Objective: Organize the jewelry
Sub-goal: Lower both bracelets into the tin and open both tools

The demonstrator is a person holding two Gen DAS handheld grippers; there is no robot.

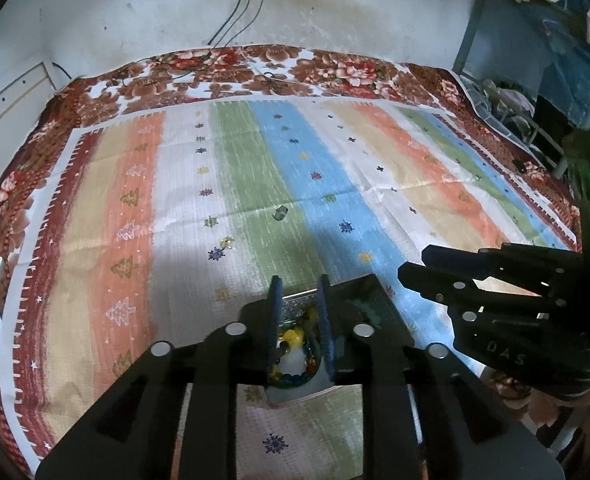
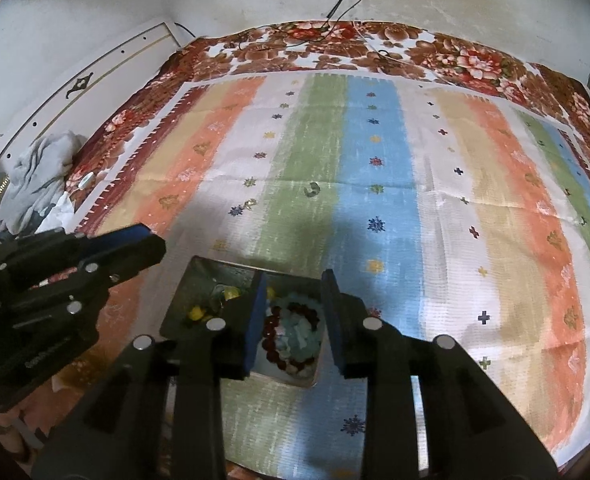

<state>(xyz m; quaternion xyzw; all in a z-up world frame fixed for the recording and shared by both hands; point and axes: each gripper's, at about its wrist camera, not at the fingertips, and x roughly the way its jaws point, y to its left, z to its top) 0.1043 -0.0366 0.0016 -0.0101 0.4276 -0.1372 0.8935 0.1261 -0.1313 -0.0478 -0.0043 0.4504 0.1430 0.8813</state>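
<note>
The left gripper (image 1: pixel 298 320) hangs over the near end of a small dark jewelry box (image 2: pixel 199 280), and its blue fingers (image 1: pixel 274 312) sit close together with a bright beaded bracelet (image 1: pixel 295 360) between them. It may be pinching the bracelet, but I cannot tell for sure. The right gripper (image 2: pixel 293 316) is spread wide apart above the box, holding nothing, right over a dark red bead bracelet (image 2: pixel 273 332) and some pale green stones. Two small pieces still lie on the striped cloth (image 2: pixel 475 208), a green one (image 2: pixel 314 189) at twelve o'clock from the box and a tiny yellow one (image 2: pixel 250 203) at eleven o'clock. The two grippers are near each other, so they could bump and tip the box.
</note>
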